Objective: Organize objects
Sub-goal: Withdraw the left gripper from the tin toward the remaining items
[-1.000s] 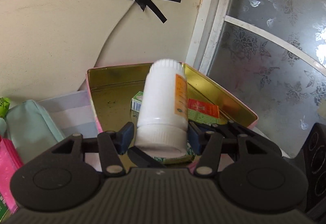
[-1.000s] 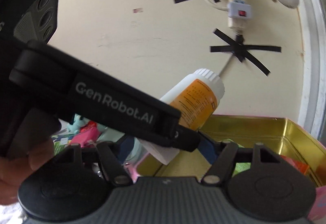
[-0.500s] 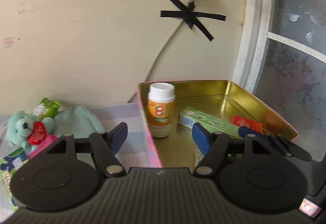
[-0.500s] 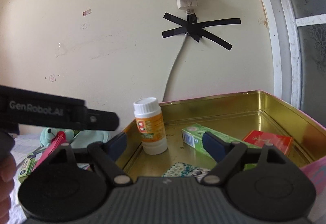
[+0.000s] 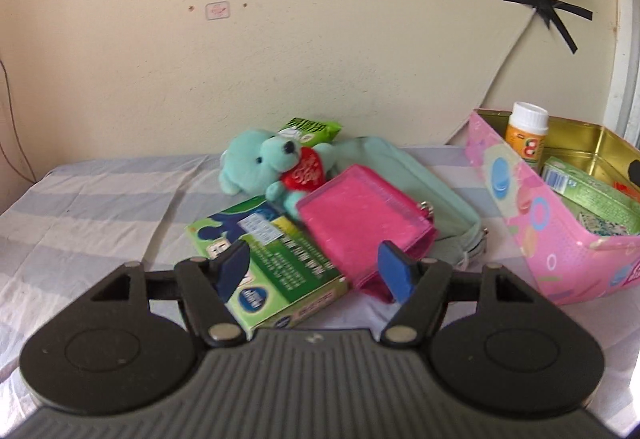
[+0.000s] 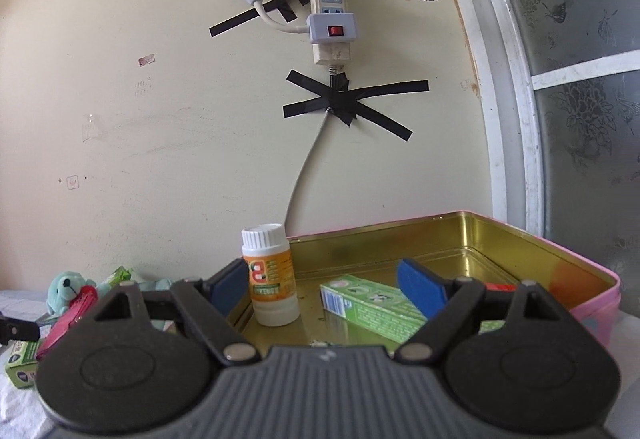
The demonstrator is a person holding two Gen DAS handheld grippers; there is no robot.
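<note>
It looks like a room in a home. A striped sheet (image 5: 100,199) covers the surface by a scuffed cream wall (image 6: 160,99), where a power strip (image 6: 331,15) is held up with black tape (image 6: 348,99). A frosted flower-patterned window (image 6: 580,79), a teddy bear (image 5: 272,163) and a pink tin (image 5: 540,223) suggest a lived-in bedroom.

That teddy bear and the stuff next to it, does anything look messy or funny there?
Yes. The teal teddy bear lies tipped over in a jumbled pile: a pink pouch leans across a green box and a mint bag, all outside the pink tin. Inside the tin, the white bottle stands upright and tidy.
</note>
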